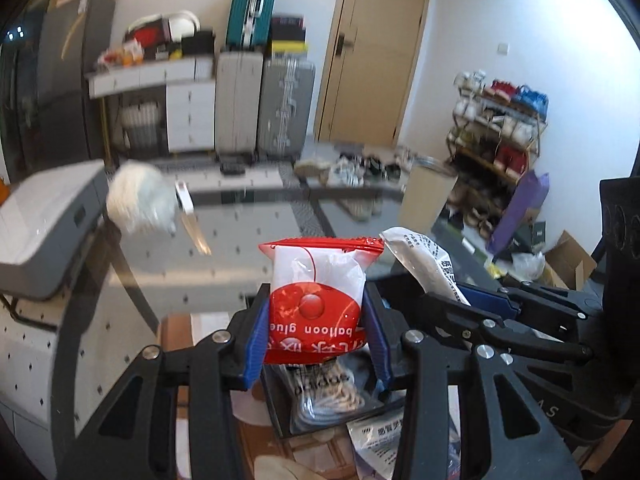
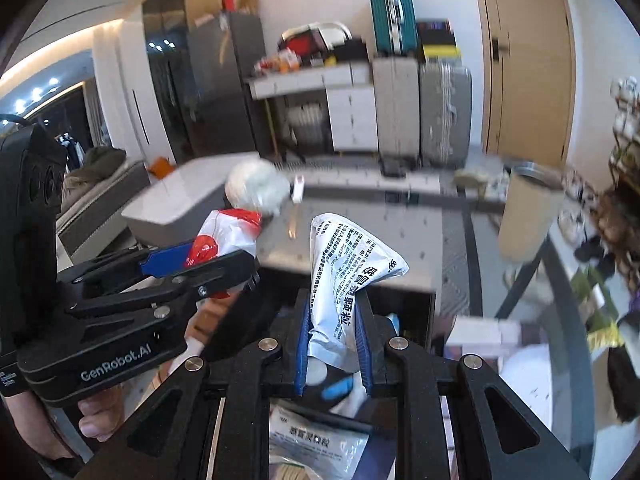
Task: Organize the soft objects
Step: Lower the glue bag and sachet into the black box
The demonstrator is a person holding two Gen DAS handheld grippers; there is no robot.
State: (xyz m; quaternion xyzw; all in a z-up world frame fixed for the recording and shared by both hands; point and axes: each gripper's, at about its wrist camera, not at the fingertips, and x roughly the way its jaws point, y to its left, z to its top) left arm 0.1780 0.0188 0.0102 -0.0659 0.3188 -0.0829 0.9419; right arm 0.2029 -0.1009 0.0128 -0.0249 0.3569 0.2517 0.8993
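Transport looks like the step in hand. In the left wrist view, the left gripper (image 1: 316, 334) sits at lower centre, its blue pads pressed against both sides of a red-and-white balloon glue packet (image 1: 316, 292), which stands upright above the fingers. At the right of the frame the right gripper (image 1: 448, 292) pinches a white printed sachet (image 1: 420, 258). Below both, at bottom centre, a dark box (image 1: 320, 396) already holds soft packets. A fluffy white ball (image 1: 140, 200) rests on the glass desk (image 1: 224, 264) at middle left.

In the right wrist view, the right gripper (image 2: 334, 340) at lower centre is closed narrowly on the sachet (image 2: 348, 264), crumpling it. The left gripper (image 2: 224, 268) appears at middle left with the red packet (image 2: 224, 236).

Next, I judge, each packet must be lowered over the box and released there.
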